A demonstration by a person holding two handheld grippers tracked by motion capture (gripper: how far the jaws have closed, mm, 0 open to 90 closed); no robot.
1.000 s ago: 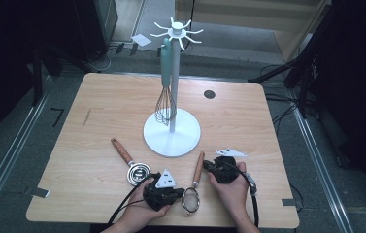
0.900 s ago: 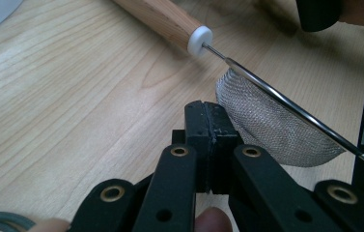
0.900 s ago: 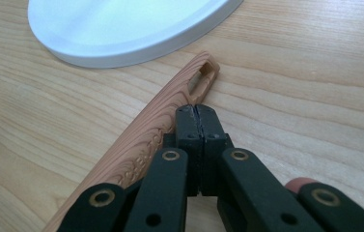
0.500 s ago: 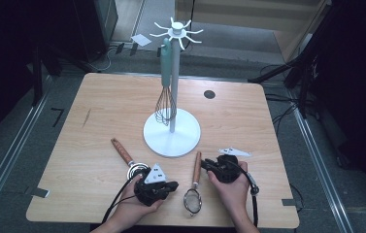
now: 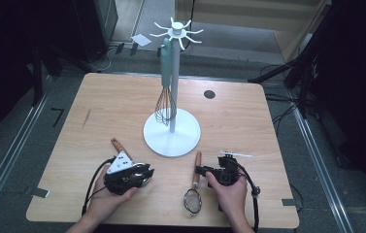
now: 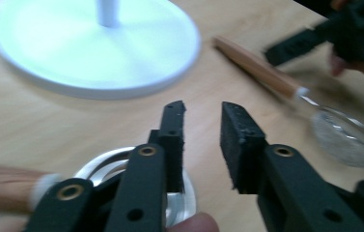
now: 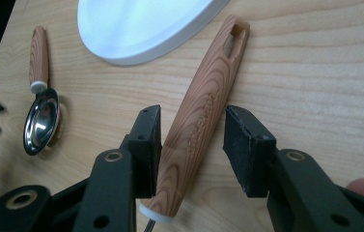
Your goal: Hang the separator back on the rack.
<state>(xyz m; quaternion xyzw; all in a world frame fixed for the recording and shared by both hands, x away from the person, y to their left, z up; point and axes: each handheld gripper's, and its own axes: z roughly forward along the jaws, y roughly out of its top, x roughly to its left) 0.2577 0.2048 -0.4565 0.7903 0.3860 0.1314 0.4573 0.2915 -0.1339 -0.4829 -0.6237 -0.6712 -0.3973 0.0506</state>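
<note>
A strainer with a wood-grain handle (image 5: 197, 165) (image 7: 201, 121) lies flat on the table, its mesh bowl (image 5: 192, 200) toward me. My right gripper (image 5: 200, 170) (image 7: 192, 113) straddles that handle. Its jaws have just been opening and are open, with a gap at the right pad (image 7: 240, 145). A spoon with a wooden handle (image 5: 118, 145) (image 7: 38, 53) lies to the left. My left gripper (image 5: 146, 172) (image 6: 203, 108) hovers over the spoon's metal bowl (image 6: 97, 166). Its jaws have just been opening and hold nothing.
A white stand's round base (image 5: 172, 136) (image 6: 92, 43) (image 7: 141, 24) sits mid-table just beyond both utensils. A teal whisk (image 5: 166, 102) hangs from its hooked top (image 5: 176, 32). A dark round grommet (image 5: 209, 94) is at the back right.
My left gripper has moved left and slightly up, from beside the strainer's mesh to over the spoon's bowl. The right hand has stayed at the strainer's handle.
</note>
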